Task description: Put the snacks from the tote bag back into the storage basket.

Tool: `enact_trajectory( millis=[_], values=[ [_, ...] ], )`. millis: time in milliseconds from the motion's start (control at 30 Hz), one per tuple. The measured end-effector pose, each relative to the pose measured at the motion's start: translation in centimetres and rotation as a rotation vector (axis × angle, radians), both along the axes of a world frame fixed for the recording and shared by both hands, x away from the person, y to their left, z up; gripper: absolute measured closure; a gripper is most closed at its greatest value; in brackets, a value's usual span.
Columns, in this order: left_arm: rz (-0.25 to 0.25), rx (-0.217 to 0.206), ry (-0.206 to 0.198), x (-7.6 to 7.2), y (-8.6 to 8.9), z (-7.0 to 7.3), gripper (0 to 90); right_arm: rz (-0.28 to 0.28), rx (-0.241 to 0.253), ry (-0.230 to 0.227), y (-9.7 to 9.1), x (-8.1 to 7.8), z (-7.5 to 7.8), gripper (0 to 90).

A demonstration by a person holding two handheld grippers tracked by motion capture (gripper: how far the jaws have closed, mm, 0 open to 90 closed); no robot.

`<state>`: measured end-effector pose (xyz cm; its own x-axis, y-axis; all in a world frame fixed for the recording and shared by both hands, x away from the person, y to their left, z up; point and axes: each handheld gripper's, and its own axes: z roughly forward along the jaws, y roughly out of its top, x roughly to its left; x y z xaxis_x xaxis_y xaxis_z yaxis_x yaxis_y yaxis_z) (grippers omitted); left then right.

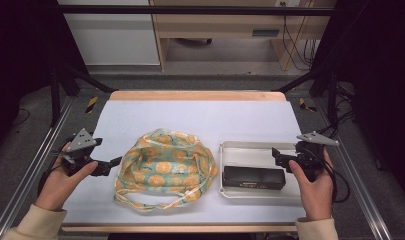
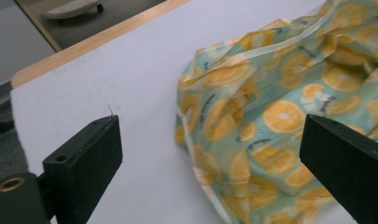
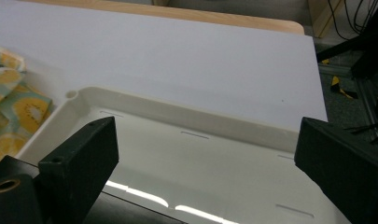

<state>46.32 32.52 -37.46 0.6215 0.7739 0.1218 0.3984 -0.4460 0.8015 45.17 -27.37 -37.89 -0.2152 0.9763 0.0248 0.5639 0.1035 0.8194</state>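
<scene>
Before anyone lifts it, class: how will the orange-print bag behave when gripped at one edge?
The orange-print bag lies crumpled with loose handles, so it will probably sag and drape. Thin, creased fabric suggests it's light. The open left gripper would likely drag it rather than slide it whole.

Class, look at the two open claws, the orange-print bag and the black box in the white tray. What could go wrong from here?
1. The orange-print bag lies crumpled and limp; the left claw, open at its edge, may pinch only one layer or drag it across the table.
2. The black box sits low inside the white tray; the right claw could strike the rim or shift the tray.
3. The bag's loose strap could snag.
</scene>
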Motion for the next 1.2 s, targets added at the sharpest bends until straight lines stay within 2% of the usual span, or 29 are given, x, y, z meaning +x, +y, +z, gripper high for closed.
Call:
enact_trajectory(
  millis=[200,300,567,733,867,1200],
  values=[
    [0.065,-0.019,-0.015,0.3,1.5,-0.9,6.0,-0.066,0.019,0.002,-1.6,-0.6,-1.3,6.9],
    [0.096,-0.019,-0.026,0.3,2.2,-1.4,6.5,-0.1,0.008,0.006,-2.4,-0.8,-2.0,7.0],
    [0.141,-0.01,-0.024,0.5,3.6,-3.0,7.4,-0.183,0.035,0.031,-4.1,-1.4,-3.9,7.3],
    [0.16,-0.021,-0.024,0.3,4.1,-3.9,8.1,-0.208,0.043,0.036,-4.6,-1.9,-4.7,7.3],
    [0.167,-0.008,-0.02,0.2,4.3,-4.8,8.2,-0.214,0.041,0.049,-4.8,-2.2,-5.3,7.4],
    [0.193,-0.001,-0.011,-0.4,4.7,-6.7,8.7,-0.223,0.01,0.069,-5.3,-3.2,-6.1,7.6]
  ],
)
